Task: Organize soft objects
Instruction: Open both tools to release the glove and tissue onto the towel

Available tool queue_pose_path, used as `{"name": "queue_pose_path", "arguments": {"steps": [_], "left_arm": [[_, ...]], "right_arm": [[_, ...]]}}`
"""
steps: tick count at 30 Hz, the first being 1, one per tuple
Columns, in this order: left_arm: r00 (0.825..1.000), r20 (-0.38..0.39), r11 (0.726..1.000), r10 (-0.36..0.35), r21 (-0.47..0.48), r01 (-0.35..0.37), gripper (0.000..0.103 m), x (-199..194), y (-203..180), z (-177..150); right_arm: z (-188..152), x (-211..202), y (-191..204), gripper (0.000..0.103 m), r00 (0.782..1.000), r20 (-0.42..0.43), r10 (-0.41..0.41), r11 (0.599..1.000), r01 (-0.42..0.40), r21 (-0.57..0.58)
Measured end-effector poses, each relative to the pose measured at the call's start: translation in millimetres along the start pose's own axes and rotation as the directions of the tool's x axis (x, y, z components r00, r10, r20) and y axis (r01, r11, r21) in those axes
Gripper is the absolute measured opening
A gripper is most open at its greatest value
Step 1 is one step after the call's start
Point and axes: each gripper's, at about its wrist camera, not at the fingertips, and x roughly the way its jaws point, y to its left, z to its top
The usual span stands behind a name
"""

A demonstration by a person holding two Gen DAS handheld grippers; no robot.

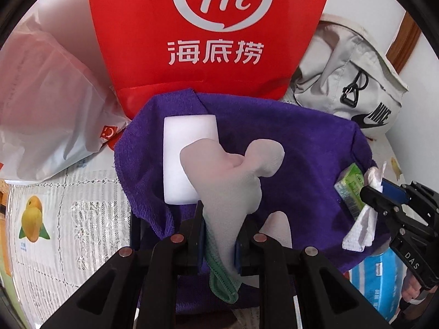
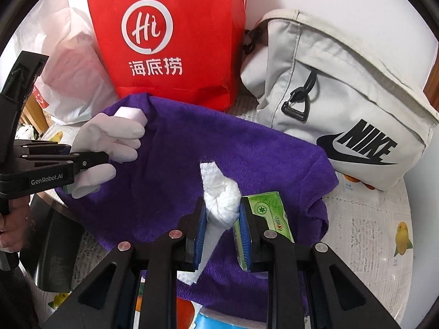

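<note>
Left tool: the left tool [image 1: 219, 235] is clamped on a white glove [image 1: 233, 170] with a green cuff; the cuff end hangs below the pads and the fingers of the glove spread out ahead of them.
Right tool: the right tool [image 2: 221, 227] is closed on a twisted wad of white tissue [image 2: 222, 203], whose blue pads press it from both sides; one end pokes up past the pads and the other trails down behind them.
Purple towel: a purple towel [image 2: 219, 142] lies spread over the counter [image 2: 370, 235] beneath both tools, rumpled at its right edge.
White block: a white rectangular block [image 1: 183, 139] lies on the towel, just behind the glove in the left wrist view and partly covered by it.
Green pack: a small green pack [image 2: 271, 213] lies on the towel just to the right of the right tool, next to the tissue.
Red bag: a red paper bag [image 2: 170, 41] with a white round logo stands upright behind the towel, its base touching the towel's far edge.
Grey bag: a pale grey Nike bag [image 2: 343, 104] slumps to the right of the red bag, beside the towel.
White plastic bag: a translucent white plastic bag [image 1: 46, 109] sits to the left of the red bag.
Counter cover: the counter carries a lacy white cover printed with yellow fruit.
Blue pack: a blue and white pack [image 1: 381, 279] shows at the towel's near edge.
</note>
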Motion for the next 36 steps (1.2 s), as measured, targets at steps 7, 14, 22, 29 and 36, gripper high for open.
{"name": "queue_pose_path", "arguments": {"steps": [7,14,22,29,36], "left_arm": [[1.000,-0.016,1.000,0.005,0.014,-0.005,0.020,9,-3,1],[1.000,-0.025,1.000,-0.013,-0.005,0.012,0.046,13,-2,5],[0.999,0.014,0.999,0.030,0.013,-0.031,0.069,-9,-2,4],[0.998,0.045,0.999,0.035,0.019,-0.036,0.070,-37,-3,-2],[0.997,0.072,1.000,0.020,-0.003,-0.020,0.070,-80,3,-21]], "right_arm": [[0,11,0,0.024,0.999,-0.031,-0.011,1.000,0.011,-0.002],[-3,14,-3,0.051,0.999,-0.044,-0.030,1.000,0.030,-0.004],[-10,0,-10,0.062,0.999,-0.029,-0.040,0.999,0.040,0.012],[-16,-24,-13,0.062,0.999,-0.004,-0.039,0.999,0.039,0.037],[-28,-54,-11,0.062,0.999,0.019,-0.027,0.998,0.025,0.060]]}}
